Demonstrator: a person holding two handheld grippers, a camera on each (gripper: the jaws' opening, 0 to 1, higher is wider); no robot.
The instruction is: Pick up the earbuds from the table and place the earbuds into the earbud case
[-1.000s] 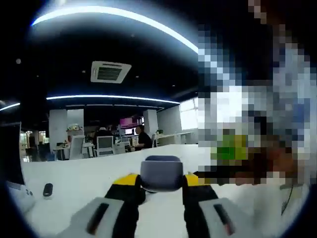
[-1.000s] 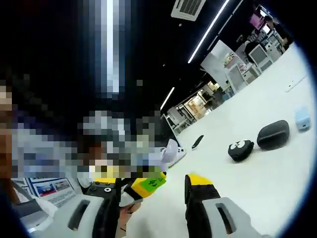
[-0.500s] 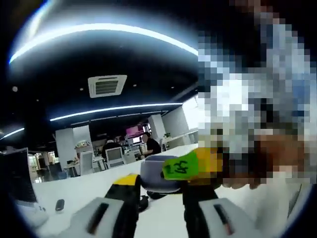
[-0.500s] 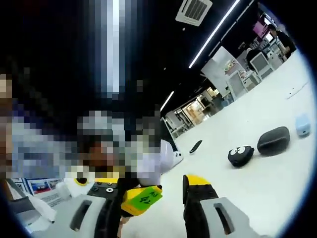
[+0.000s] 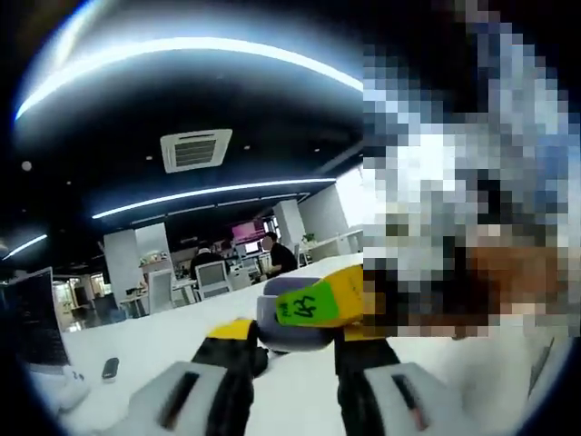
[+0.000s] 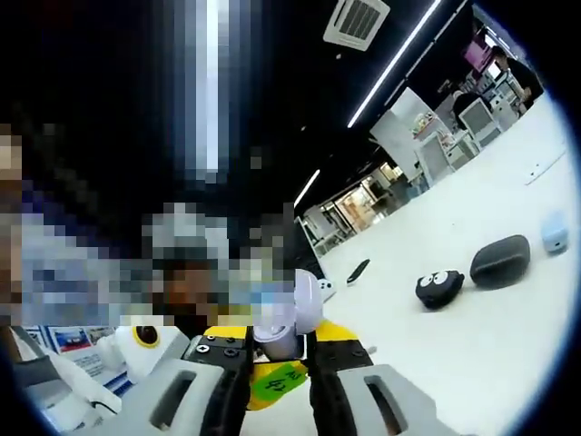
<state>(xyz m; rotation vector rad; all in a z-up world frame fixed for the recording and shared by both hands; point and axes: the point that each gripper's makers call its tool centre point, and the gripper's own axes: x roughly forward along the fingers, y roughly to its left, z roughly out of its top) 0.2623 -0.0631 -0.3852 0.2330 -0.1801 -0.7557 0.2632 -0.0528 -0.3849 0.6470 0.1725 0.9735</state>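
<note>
The left gripper (image 5: 292, 340) pinches the grey-blue case (image 5: 270, 320) between its yellow-tipped jaws, held up above the white desk (image 5: 136, 336). From the right of that view the right gripper (image 5: 318, 303) reaches in, its yellow tip with a green sticker touching the top of the case. In the right gripper view the right gripper's (image 6: 277, 338) jaws are drawn close together, with a pale rounded thing (image 6: 304, 304) right at their tips (it may be the case lid or an earbud, I cannot tell which, nor whether it is pinched). Farther off on the desk (image 6: 472, 363) lie a black pouch with eyes (image 6: 439, 287), a dark oval case (image 6: 499, 262) just beside it, and a small light-blue box (image 6: 554, 232) near that.
</note>
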